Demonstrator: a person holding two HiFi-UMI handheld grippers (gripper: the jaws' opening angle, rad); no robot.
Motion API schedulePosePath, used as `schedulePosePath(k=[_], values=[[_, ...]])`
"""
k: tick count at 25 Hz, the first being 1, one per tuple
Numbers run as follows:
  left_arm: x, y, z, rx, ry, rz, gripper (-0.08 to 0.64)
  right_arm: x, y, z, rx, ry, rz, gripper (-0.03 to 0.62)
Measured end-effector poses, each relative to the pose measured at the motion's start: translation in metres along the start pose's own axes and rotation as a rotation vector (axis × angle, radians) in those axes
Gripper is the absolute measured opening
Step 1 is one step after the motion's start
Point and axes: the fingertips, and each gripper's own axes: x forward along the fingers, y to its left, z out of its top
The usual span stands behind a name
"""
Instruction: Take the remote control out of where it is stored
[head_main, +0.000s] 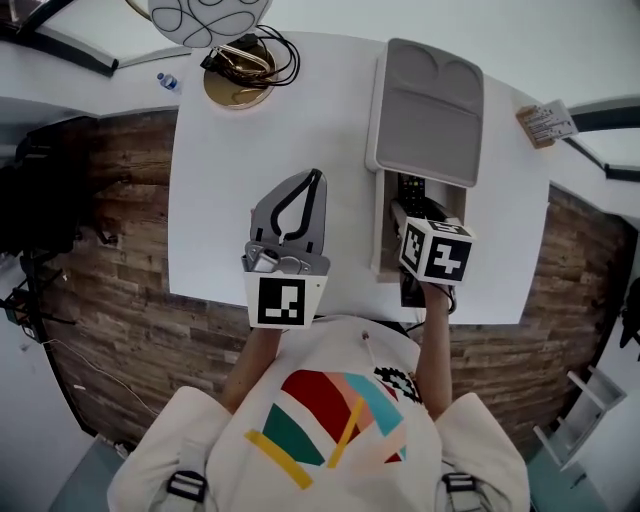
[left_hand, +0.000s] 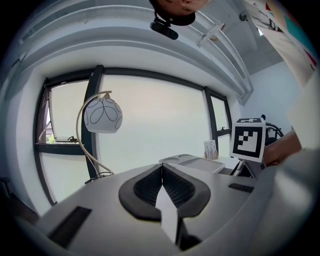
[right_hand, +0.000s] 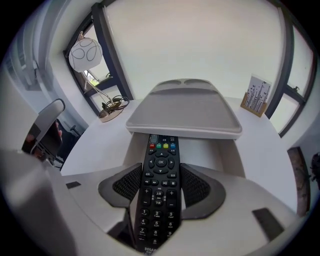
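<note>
The right gripper (right_hand: 161, 186) is clamped on the long black remote control (right_hand: 160, 160), its ribbed dark pads pressing the two long edges near the middle of the keypad and pointing steeply down. The remote lies lengthwise in the pale grey rectangular storage box (right_hand: 131, 147), with its far end just under the near edge of the flat grey lid (right_hand: 182, 112), which covers the far part of the box. The left gripper (left_hand: 161, 175) is held apart over the white table (head_main: 220, 200) with its jaws together and nothing between them. To do this step well, I would keep the grip square on the edges. The near end should probably come up only slightly, and then the remote should be drawn back along its own length until its top clears the lid, rather than pulled straight up into it. The casing looks smooth and may slip or twist if the pull is off-axis, and the light box may drag along, so the free gripper could steady it. On the remote, "OK" is readable on the centre key, along with the digits on the number keys and "HUA" at the bottom, cut off by the frame. The small labels are too fine to read, as is the print on the small card (right_hand: 255, 95) standing beyond the box.
</note>
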Motion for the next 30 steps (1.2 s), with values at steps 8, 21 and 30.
schedulePosePath(k=[8, 21, 30], values=[[-0.013, -0.008, 0.024, -0.013, -0.065, 0.024, 0.009, -0.027, 0.004, -0.009, -0.055, 0.019, 0.014, 0.249], [-0.04, -0.065, 0.073, 0.073, -0.159, -0.007, 0.009, -0.117, 0.004, 0.006, -0.102, -0.377, 0.093, 0.249], [-0.063, -0.082, 0.1, 0.07, -0.188, 0.003, 0.009, -0.204, 0.014, 0.034, -0.167, -0.744, 0.093, 0.249]])
